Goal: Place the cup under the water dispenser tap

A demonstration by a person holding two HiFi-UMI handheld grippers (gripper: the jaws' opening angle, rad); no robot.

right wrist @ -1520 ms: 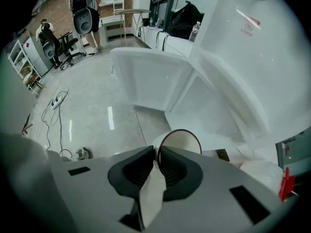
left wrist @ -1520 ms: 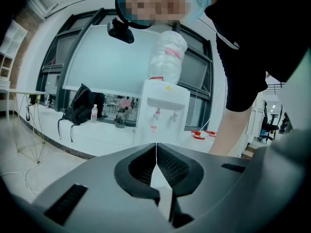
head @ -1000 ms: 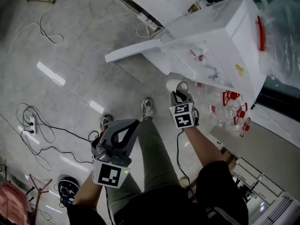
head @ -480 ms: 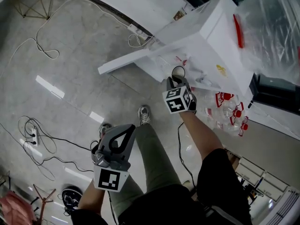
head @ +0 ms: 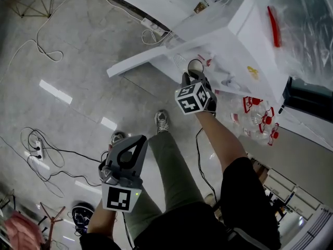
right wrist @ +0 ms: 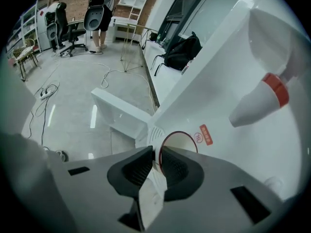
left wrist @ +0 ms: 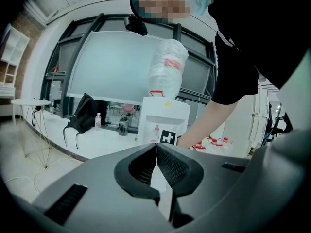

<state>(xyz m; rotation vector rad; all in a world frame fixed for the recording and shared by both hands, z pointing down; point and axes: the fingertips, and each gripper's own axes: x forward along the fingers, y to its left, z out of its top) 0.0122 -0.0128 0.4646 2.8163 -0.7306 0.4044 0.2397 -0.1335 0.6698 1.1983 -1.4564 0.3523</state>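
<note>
Grey tile floor (head: 78,51), white dispenser (head: 239,35): you have the cup (right wrist: 181,141) near the tap (right wrist: 256,104), not yet under it.
Your right gripper (right wrist: 156,153) is clamped on the cup's rim, and your left gripper (left wrist: 155,148) is closed on nothing. Hold the cup upright and slide it beneath the tap, over the grille (right wrist: 152,133). It looks empty, though its inside barely shows.

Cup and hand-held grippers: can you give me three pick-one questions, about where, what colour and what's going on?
1. Where is the cup? A in the right hand-held gripper; B in a sink; C in a basket.
2. What colour is its rim? A blue; B red; C green.
3. The left hand-held gripper is: A wide open; B shut on a spoon; C shut, empty.
Answers: 1 A, its jaws pinch the cup's wall; 2 B, a red ring shows; 3 C, its jaws meet with nothing between.
</note>
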